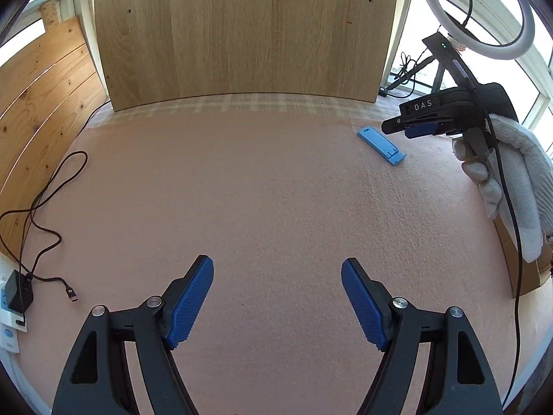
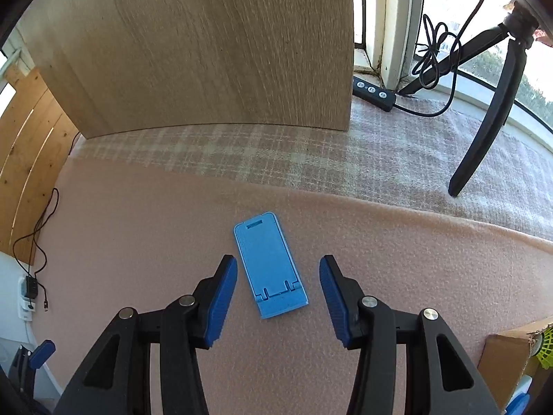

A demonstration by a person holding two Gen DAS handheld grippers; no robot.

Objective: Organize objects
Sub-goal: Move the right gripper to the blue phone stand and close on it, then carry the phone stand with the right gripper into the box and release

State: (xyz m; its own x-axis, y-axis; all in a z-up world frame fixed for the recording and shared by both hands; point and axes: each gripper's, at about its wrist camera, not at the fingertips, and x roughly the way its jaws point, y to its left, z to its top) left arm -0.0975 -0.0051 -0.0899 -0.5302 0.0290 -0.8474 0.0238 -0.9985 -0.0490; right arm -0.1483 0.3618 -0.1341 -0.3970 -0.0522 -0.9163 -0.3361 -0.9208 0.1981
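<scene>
Desk (image 1: 276,190): covered in pink fleecy cloth, a plaid strip beyond. Wood-grain panel (image 1: 242,34), upright at the far edge ahead of both tools. Left hand-held gripper (image 1: 277,302): ribbed blue pads apart, only bare cloth between. Right hand-held gripper (image 2: 278,302): jaws apart, gloved hand (image 1: 511,180) seen only from the left wrist. Blue plastic phone stand (image 2: 269,264): flat, rectangular, just ahead between the right pads, untouched. Tripod leg (image 2: 484,131): right-wrist view only.
</scene>
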